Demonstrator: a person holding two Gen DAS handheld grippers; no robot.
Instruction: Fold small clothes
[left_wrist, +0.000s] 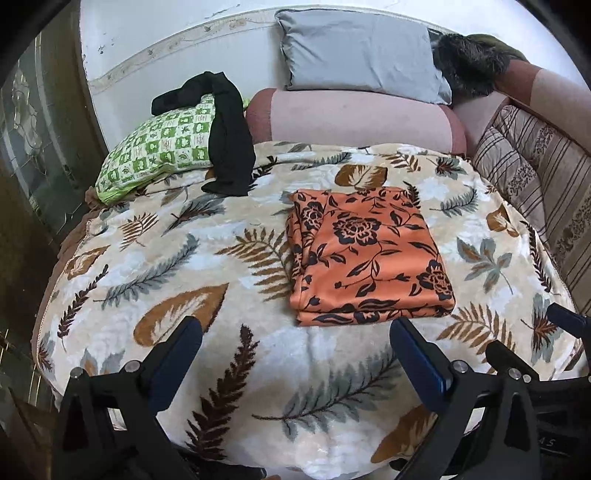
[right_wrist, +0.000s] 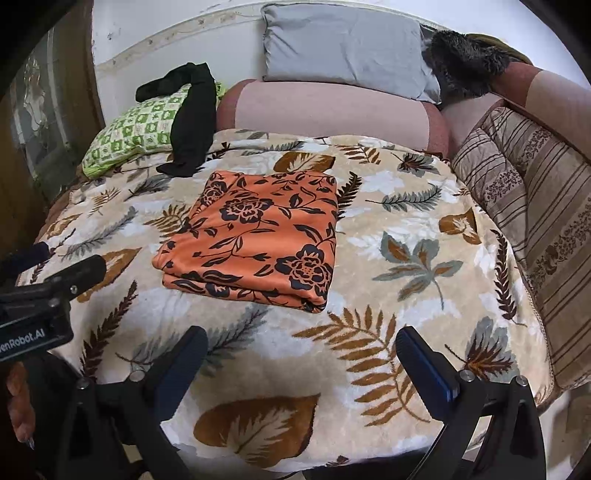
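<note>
Nearest, the left gripper (left_wrist: 295, 343) and the right gripper (right_wrist: 301, 354) both stood with jaws wide apart, grasping nothing, low in each frame above the leaf-patterned blanket (left_wrist: 155, 258). Beyond them, mid-frame, the orange floral cloth (left_wrist: 369, 254) lay folded square. At upper left a black garment (left_wrist: 229, 140) hung over the green pillow (left_wrist: 155, 147). This fold looked finished; probably the next move was reaching far for the black piece.

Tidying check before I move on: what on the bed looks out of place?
The black garment is slung unfolded over the green checked pillow, trailing onto the blanket. The orange floral cloth lies folded.
</note>
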